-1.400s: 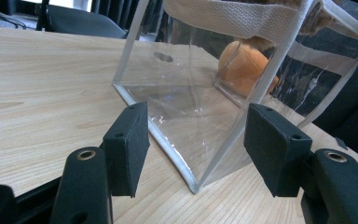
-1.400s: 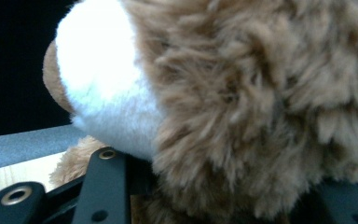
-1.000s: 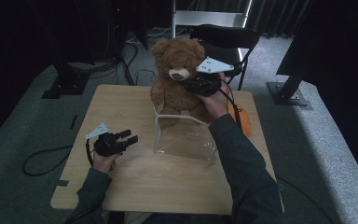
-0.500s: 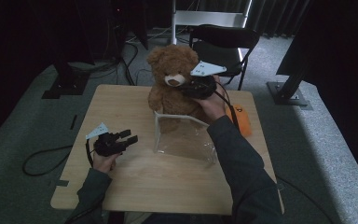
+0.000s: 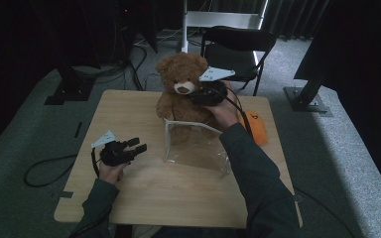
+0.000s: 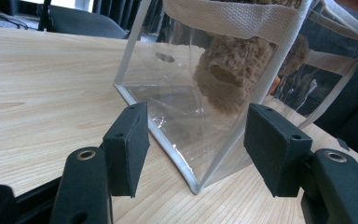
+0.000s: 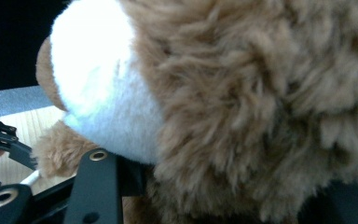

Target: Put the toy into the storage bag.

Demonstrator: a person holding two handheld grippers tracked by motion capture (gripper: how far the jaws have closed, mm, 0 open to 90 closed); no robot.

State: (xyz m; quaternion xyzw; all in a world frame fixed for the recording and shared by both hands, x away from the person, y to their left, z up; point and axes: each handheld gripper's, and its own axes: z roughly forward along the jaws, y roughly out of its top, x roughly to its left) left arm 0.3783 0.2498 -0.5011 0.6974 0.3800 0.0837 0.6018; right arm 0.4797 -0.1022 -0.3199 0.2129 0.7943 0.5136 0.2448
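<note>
One teddy bear [image 5: 181, 87] being held by right claw [image 5: 198, 95], jaws just easing apart; keep lowering straight into clear bag [image 5: 193, 146] beneath; left claw [image 5: 138, 147] idling wide.

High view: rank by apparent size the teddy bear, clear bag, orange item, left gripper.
1. clear bag and teddy bear: look alike in size, and the bear is partly inside the bag, so no ranking.
2. left gripper
3. orange item, partly hidden by the sleeve.

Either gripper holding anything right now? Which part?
Right gripper has the teddy bear at its neck, under the muzzle, jaws just easing open. Left gripper is open, holding nothing, beside the clear bag.
</note>
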